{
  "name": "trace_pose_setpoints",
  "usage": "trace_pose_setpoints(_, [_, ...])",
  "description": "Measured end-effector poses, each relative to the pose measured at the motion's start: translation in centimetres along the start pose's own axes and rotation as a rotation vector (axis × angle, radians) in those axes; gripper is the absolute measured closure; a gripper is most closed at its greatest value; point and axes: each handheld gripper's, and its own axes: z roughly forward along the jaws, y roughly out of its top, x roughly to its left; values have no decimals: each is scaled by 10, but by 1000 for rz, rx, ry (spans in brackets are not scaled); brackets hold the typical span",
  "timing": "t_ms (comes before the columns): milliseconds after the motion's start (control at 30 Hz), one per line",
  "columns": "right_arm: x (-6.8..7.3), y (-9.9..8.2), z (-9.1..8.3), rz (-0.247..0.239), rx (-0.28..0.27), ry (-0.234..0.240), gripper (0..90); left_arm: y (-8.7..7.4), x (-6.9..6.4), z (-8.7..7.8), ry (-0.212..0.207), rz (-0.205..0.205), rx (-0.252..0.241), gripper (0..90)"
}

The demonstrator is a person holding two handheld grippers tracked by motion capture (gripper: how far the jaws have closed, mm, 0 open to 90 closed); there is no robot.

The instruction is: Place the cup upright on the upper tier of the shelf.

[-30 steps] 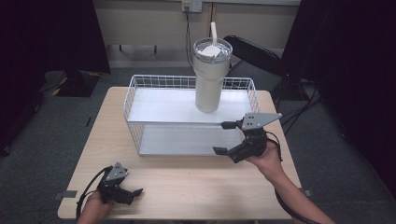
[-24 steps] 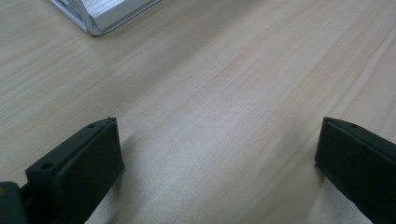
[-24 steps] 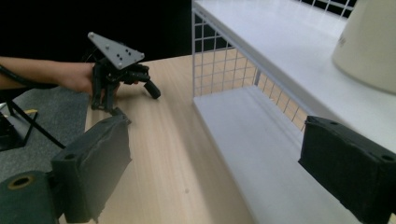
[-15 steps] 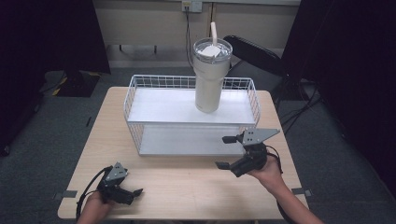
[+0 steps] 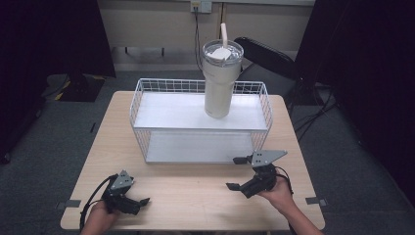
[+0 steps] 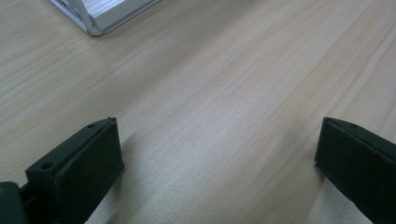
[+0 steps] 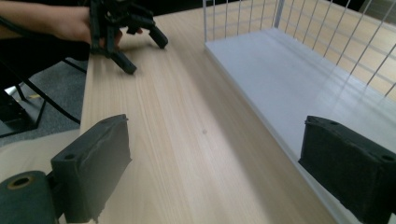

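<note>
Where grey carpet spreads, wooden table [image 5: 195, 191], white basket [image 5: 147, 132]

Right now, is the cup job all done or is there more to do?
It looks done, or nearly so. The cup stands upright on the top shelf of the wire rack. Both tongs are open and hold nothing: the right tongs sit in front of the rack, the left tongs low over the table. Nothing else seems left to move.

Grey carpet floor [image 5: 44, 142]; pale wall [image 5: 156, 22] behind; black chair [image 5: 266, 56]; dark curtains [image 5: 54, 34] both sides.
</note>
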Motion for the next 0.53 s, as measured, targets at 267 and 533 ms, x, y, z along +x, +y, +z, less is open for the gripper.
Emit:
trace_pose_setpoints(267, [0,-30,10,4,62,-20,82,0,0,0,0,1,1,0])
trace_pose_setpoints(533, [1,-49,12,11,124,-64,82,0,0,0,0,0,0,0])
